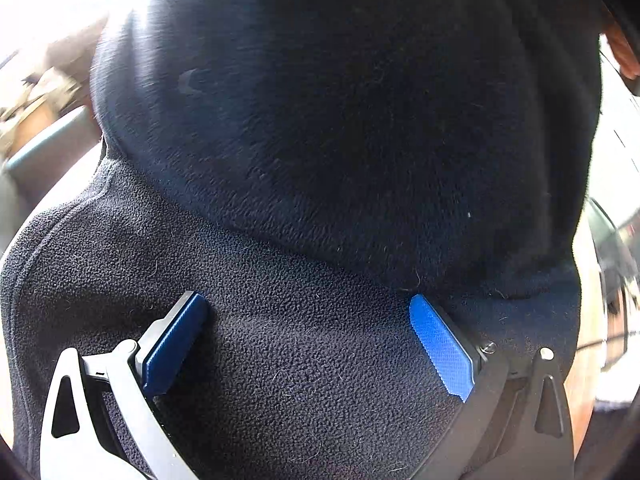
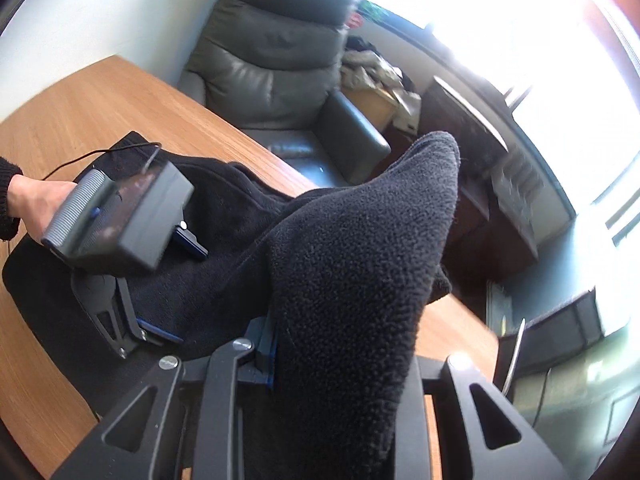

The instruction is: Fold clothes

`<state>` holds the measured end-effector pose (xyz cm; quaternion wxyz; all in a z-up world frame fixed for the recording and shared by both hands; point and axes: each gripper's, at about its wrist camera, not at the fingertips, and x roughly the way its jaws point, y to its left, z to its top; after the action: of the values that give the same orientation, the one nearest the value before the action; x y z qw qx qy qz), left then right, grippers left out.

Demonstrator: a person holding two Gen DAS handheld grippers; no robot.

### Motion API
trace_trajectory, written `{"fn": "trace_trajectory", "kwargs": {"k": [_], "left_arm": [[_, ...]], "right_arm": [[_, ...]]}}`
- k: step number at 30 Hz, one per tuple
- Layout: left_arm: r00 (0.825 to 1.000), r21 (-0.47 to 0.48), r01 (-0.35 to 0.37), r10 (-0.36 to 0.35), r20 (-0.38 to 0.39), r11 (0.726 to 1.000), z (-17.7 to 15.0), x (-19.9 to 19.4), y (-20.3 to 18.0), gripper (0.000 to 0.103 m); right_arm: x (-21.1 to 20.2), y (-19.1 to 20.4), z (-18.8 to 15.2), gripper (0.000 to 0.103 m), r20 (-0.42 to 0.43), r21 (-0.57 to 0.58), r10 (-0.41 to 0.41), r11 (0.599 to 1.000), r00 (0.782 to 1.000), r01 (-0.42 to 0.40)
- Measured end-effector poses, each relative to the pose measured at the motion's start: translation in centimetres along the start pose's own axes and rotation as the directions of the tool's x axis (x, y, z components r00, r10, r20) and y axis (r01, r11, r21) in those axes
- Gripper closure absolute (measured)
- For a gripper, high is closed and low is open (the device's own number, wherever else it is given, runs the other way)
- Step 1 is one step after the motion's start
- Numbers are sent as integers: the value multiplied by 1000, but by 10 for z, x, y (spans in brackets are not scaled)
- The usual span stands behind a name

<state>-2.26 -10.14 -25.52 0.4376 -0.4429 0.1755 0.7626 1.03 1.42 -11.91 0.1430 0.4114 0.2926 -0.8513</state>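
Note:
A dark navy fleece garment (image 1: 320, 200) fills the left wrist view, a fold of it bulging over a flatter layer. My left gripper (image 1: 308, 344) is open, its blue pads (image 1: 440, 344) pressed down on the flat fleece. It also shows in the right wrist view (image 2: 172, 288), low on the garment (image 2: 224, 232) on the wooden table (image 2: 100, 104). My right gripper (image 2: 280, 356) is shut on a part of the fleece (image 2: 360, 248) and holds it lifted above the table.
A grey leather armchair (image 2: 276, 52) stands behind the table's far edge. A box with crumpled paper (image 2: 380, 84) and a dark wooden desk (image 2: 480, 168) stand by the bright window. A thin black cable (image 2: 100, 154) runs from the left gripper.

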Motion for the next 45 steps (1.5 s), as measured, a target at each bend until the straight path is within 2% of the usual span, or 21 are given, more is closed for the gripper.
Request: {"fn": "trace_trajectory", "kwargs": {"k": [5, 10, 15, 17, 18, 23, 28, 32, 36, 37, 40, 45], "left_arm": [[995, -126, -100, 102, 9, 987, -9, -5, -1, 0], [992, -130, -124, 126, 8, 984, -20, -26, 1, 1], [985, -61, -171, 170, -29, 983, -68, -65, 8, 0], [989, -85, -146, 143, -32, 986, -81, -65, 18, 0], [991, -103, -132, 131, -25, 986, -83, -63, 21, 0], [988, -117, -153, 153, -10, 981, -75, -54, 23, 0], [986, -179, -163, 168, 13, 970, -67, -51, 30, 0], [983, -218, -132, 155, 95, 967, -89, -89, 31, 1], [982, -191, -125, 149, 117, 974, -136, -122, 20, 0], [981, -170, -150, 169, 99, 974, -144, -119, 16, 0], [968, -162, -186, 209, 141, 969, -151, -112, 8, 0], [959, -203, -178, 216, 184, 963, -135, -95, 7, 0]], "right_arm": [[-11, 42, 27, 78, 59, -176, -20, 984, 998, 30], [-21, 76, 27, 78, 90, -291, -49, 954, 995, 73], [-29, 80, 31, 79, 115, -266, -41, 961, 993, 71], [-32, 86, 32, 79, 132, -267, -31, 961, 991, 66], [-34, 90, 32, 79, 140, -268, -25, 962, 990, 62], [-42, 99, 36, 80, 168, -274, -22, 959, 986, 68], [-46, 138, 40, 81, 179, -315, -3, 947, 984, 60], [-45, 143, 40, 81, 176, -257, -14, 965, 984, 60], [-52, 138, 44, 81, 190, -219, -21, 974, 981, 64], [-53, 136, 46, 81, 194, -217, -20, 974, 981, 63], [-57, 138, 50, 81, 201, -214, -11, 975, 980, 55], [-76, 152, 55, 81, 215, -226, 14, 973, 976, 36]]}}
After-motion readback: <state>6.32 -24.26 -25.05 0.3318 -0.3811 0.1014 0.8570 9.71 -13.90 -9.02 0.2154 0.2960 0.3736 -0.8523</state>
